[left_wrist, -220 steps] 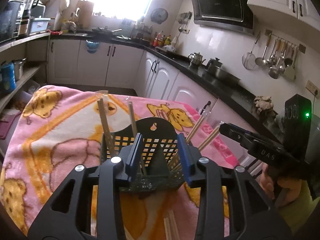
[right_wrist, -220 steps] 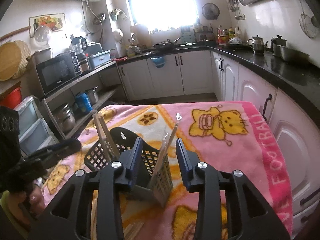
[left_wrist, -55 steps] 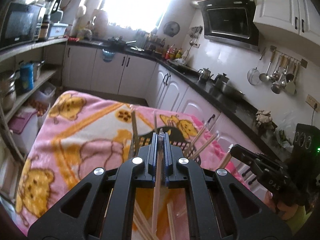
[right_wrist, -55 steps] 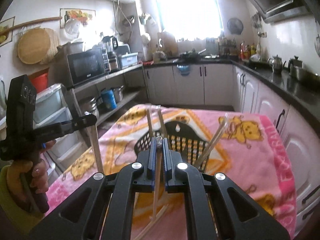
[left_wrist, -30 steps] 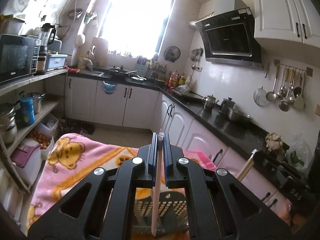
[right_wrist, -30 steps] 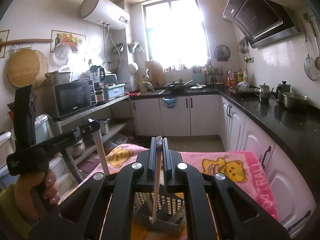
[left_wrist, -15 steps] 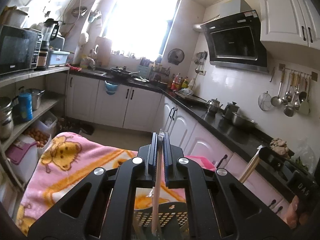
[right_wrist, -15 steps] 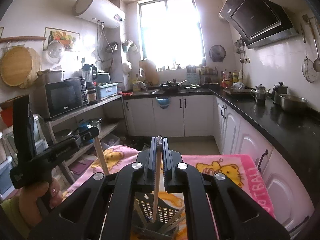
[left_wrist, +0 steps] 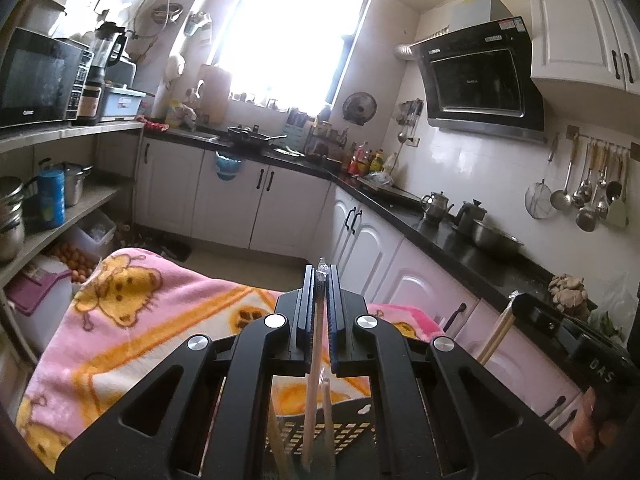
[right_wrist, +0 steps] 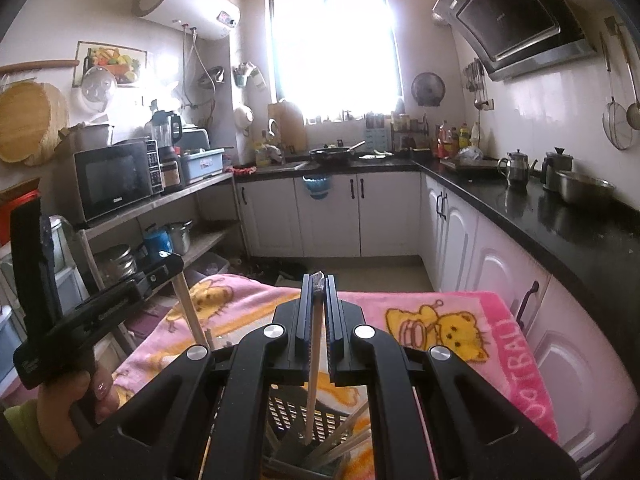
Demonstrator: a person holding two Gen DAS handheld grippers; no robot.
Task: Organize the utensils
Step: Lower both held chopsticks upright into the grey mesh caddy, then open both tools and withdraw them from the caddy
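Observation:
My left gripper [left_wrist: 319, 280] is shut on a wrapped pair of chopsticks [left_wrist: 312, 392] that hangs straight down over the black mesh utensil basket [left_wrist: 348, 436]. Its lower end sits among other chopsticks standing in the basket. My right gripper [right_wrist: 318, 282] is shut on another wrapped pair of chopsticks [right_wrist: 313, 380], whose tip points into the same basket [right_wrist: 316, 420]. In the left wrist view the right gripper [left_wrist: 516, 304] shows at the right edge; in the right wrist view the left gripper [right_wrist: 174, 266] shows at the left, a hand [right_wrist: 60, 412] holding it.
The basket stands on a table under a pink cartoon blanket [right_wrist: 460, 332]. White cabinets and a black counter [right_wrist: 560, 220] with kettles and a steel bowl run along the right. Open shelves with a microwave [right_wrist: 116, 178] and pots stand at the left.
Both grippers have come down with their chopsticks; the blanket and basket now fill more of each view, and the chopstick tips have sunk toward the basket.

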